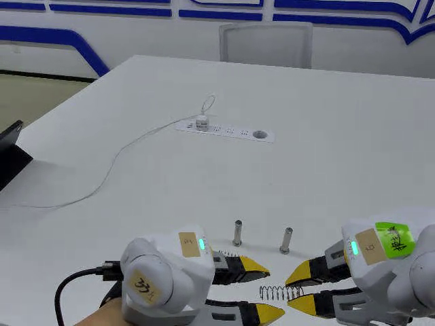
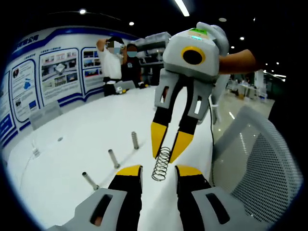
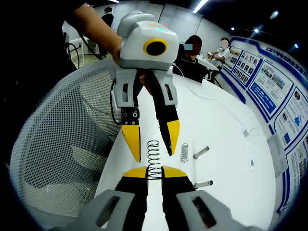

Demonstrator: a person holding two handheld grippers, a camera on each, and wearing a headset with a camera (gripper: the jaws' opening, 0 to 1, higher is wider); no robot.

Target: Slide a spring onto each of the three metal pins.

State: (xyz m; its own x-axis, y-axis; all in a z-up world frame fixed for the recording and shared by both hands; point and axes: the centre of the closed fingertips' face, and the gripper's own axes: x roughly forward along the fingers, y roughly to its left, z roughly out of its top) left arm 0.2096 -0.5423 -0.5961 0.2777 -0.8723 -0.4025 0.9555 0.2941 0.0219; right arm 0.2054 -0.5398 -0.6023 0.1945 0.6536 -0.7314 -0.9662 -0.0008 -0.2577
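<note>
So the spring (image 1: 281, 293) is lying on the desk (image 1: 306, 170) at the near edge. The right gripper (image 3: 155, 172) jaws pinch its right end, and the left gripper (image 2: 160, 168) jaws are spread around the other end. Three pins (image 2: 113, 158) stand just beyond it.

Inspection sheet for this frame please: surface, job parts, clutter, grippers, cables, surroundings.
Surface: white table, bare top.
Job's things: three metal pins upright, none carrying a spring; one spring between the grippers' tips; second spring loose near the pins.
Clutter: power strip; dark device at the table's edge.
Grippers: left gripper open around one spring end; right gripper around the other end, grip unclear.
Cables: white cable from the strip; black cable at the left gripper.
Surroundings: grey chair; people behind.
</note>
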